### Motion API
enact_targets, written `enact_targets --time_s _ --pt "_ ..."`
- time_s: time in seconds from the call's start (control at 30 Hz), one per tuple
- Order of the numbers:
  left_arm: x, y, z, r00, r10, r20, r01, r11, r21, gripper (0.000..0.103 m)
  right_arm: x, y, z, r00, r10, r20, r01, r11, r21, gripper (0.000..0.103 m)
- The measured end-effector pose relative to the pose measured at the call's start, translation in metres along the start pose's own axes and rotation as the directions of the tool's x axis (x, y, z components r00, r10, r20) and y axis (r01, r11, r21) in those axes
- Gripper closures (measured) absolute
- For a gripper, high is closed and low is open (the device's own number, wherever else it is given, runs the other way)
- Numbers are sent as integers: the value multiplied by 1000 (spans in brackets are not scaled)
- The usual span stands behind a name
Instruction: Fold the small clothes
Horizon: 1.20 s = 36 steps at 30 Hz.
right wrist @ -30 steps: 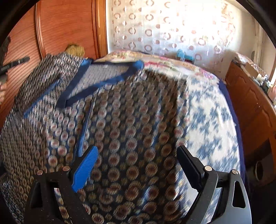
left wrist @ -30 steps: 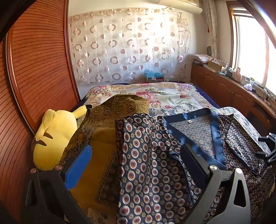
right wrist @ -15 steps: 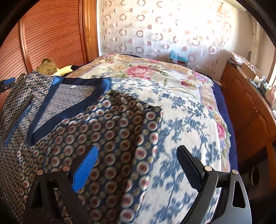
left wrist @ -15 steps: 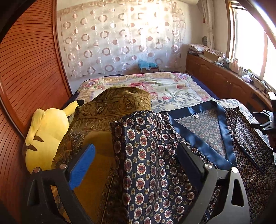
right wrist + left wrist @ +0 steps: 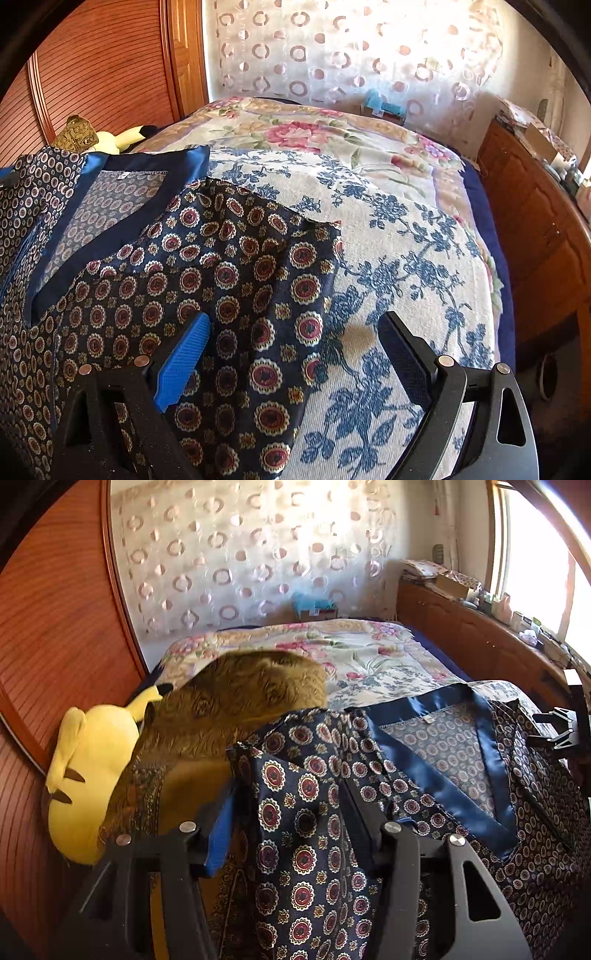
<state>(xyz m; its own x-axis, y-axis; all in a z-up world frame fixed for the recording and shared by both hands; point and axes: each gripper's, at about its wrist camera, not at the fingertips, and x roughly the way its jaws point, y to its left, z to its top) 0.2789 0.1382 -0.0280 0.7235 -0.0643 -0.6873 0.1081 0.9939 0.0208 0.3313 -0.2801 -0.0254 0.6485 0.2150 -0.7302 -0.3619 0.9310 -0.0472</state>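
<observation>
Left gripper (image 5: 291, 808), jaws just closing, pinches the patterned garment (image 5: 306, 812); right gripper (image 5: 295, 354) spread above its sleeve.

Daylight floods in from the window (image 5: 535, 572) at the upper right of the left wrist view, blown out to white there, and glows through the patterned curtain (image 5: 351, 55) in both views, washing out its upper part. The bed (image 5: 406, 221) is brightly lit. Both views bow strongly and go black at the corners. The brown cushion (image 5: 240, 701) looks smeared, probably by motion.
</observation>
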Motion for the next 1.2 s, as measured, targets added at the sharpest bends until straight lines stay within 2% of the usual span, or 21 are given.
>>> enact_targets --time_s 0.27,0.43,0.57,0.67,0.73,0.83,1.07,1.2 --pt "4 3 -1 1000 20 -18 -20 1000 9 59 6 -6 4 1000 26 -9 -26 1000 15 10" --pt "1 7 0 999 44 -9 -44 999 2 62 5 -5 7 1000 26 -6 -26 1000 13 19" --pt "2 7 -3 999 32 -13 -32 999 1 86 4 0 8 999 34 -2 -34 999 0 27" --pt "-1 4 -2 999 39 0 -39 999 9 95 2 5 8 999 47 5 -47 999 -16 48" --pt "-6 2 -1 999 34 17 -34 999 4 97 0 9 8 999 54 5 -54 998 -30 74" --pt "-18 -3 0 999 13 48 -13 1000 3 99 -6 16 5 999 43 16 -42 998 -54 94" --pt "-64 -26 -6 992 -43 120 40 999 30 101 -57 27 -7 989 68 135 -62 997 -52 99" --pt "-101 -39 -24 984 -74 159 68 997 41 101 -94 34 -26 981 70 182 -62 997 -48 99"
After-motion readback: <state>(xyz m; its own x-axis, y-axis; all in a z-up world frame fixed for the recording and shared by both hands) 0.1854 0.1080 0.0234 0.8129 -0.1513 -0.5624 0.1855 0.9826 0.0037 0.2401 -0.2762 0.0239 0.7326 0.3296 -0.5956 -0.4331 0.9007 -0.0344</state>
